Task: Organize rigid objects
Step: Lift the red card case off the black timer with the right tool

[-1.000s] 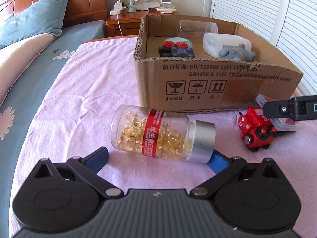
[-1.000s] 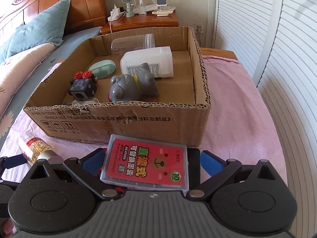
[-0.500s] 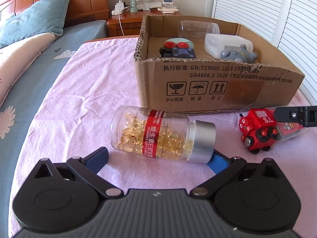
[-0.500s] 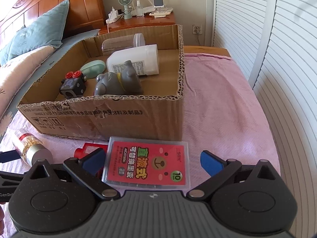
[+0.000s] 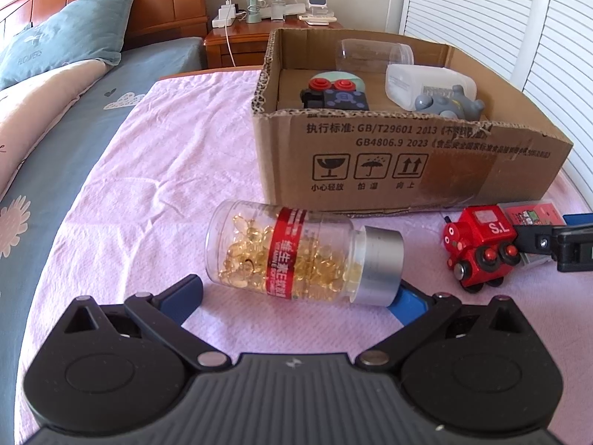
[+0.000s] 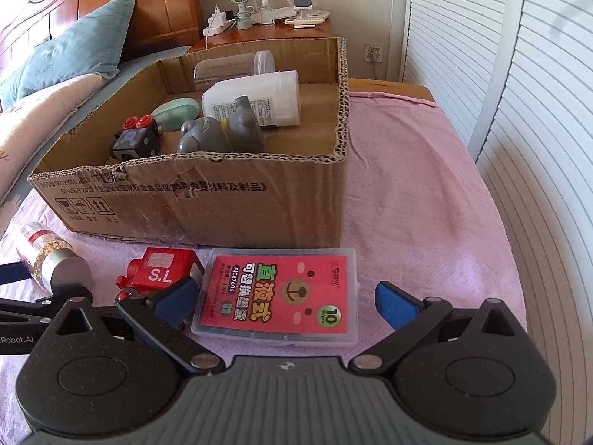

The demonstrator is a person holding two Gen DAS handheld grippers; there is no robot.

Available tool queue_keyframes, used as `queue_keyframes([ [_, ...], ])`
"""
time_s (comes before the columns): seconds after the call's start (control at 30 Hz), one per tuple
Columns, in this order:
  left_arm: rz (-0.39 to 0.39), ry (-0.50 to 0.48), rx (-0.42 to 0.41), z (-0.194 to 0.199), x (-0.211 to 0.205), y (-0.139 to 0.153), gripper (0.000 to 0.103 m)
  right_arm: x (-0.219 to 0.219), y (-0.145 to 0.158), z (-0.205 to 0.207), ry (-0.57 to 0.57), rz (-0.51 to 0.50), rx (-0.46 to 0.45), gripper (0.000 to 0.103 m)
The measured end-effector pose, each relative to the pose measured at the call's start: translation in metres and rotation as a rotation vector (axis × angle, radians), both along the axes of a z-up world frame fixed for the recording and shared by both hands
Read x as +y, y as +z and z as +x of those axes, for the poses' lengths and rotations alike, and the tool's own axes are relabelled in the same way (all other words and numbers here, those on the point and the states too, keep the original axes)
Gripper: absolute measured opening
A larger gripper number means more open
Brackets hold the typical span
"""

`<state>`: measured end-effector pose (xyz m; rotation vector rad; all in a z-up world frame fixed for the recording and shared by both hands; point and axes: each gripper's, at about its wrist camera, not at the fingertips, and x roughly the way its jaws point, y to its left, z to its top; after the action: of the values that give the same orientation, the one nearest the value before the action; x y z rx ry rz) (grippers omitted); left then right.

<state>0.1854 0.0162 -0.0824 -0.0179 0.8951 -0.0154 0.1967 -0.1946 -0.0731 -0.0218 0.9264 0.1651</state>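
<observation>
Lowered since a second ago, the right gripper now straddles the flat clear plastic case with the red bear label lying on the pink cloth, jaws apart. Left gripper, jaws apart, brackets the clear capsule bottle. Red toy train waits. Several items already fill the cardboard box; its floor is partly hidden.

The right gripper now sits lower than a second ago, its spread fingers down on the pink cloth either side of the red case. The case lies flat just before the box, no longer raised against its front wall. The red train now shows beside the case, touching the right gripper's left finger. In the left view that gripper has drawn back toward the right edge.
</observation>
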Motion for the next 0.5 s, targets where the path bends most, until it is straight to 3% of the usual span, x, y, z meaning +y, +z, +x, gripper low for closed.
queue_keyframes([
  [0.13, 0.000, -0.001, -0.001, 0.000, 0.000, 0.000, 0.103, 0.000, -0.001, -0.004, 0.001, -0.059, -0.019, 0.103],
  [0.33, 0.000, 0.000, -0.004, 0.000, 0.000, 0.000, 0.103, -0.020, -0.004, -0.008, -0.004, -0.034, -0.026, 0.102],
  [0.5, 0.000, 0.002, -0.003, 0.000, 0.000, 0.000, 0.103, -0.021, -0.003, -0.013, 0.035, -0.020, -0.057, 0.095],
])
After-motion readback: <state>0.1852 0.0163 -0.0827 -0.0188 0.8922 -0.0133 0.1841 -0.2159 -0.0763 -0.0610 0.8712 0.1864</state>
